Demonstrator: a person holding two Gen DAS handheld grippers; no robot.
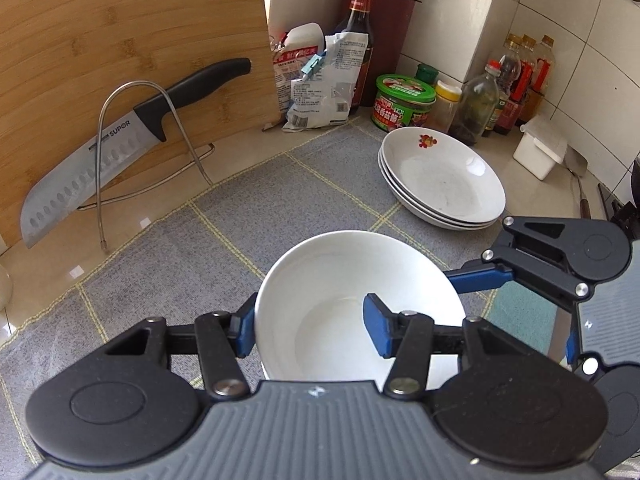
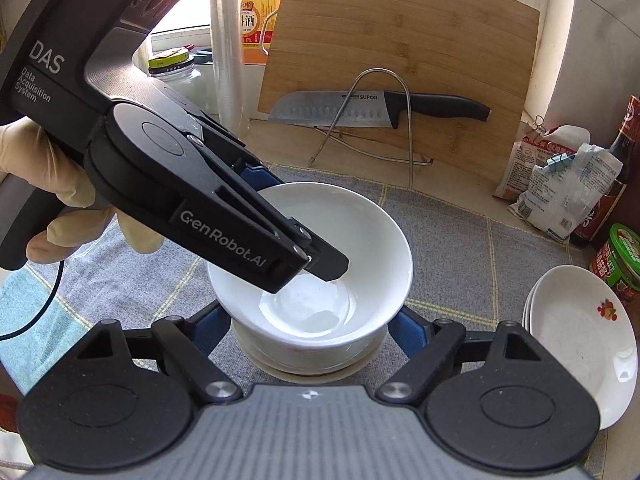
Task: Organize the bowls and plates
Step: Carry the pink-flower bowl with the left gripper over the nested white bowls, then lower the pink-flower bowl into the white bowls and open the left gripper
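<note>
A white bowl (image 1: 352,280) (image 2: 360,240) sits nested on top of another bowl (image 2: 304,356) on the grey mat. My left gripper (image 1: 310,326) straddles the top bowl's near rim, one blue pad outside and one inside; a gap shows at the inner pad, so the grip is unclear. It also shows in the right wrist view (image 2: 288,216), reaching into the bowl from the left. My right gripper (image 2: 310,334) is open, its fingers on either side of the lower bowl. A stack of white plates (image 1: 444,180) (image 2: 580,336) with a flower print lies to the right.
A bamboo cutting board (image 1: 120,60) and a Supor knife (image 1: 120,144) rest in a wire rack (image 1: 160,152) at the back. Sauce bottles (image 1: 516,80), a green jar (image 1: 404,104), bags (image 1: 320,80) and a white box (image 1: 538,152) crowd the tiled back corner.
</note>
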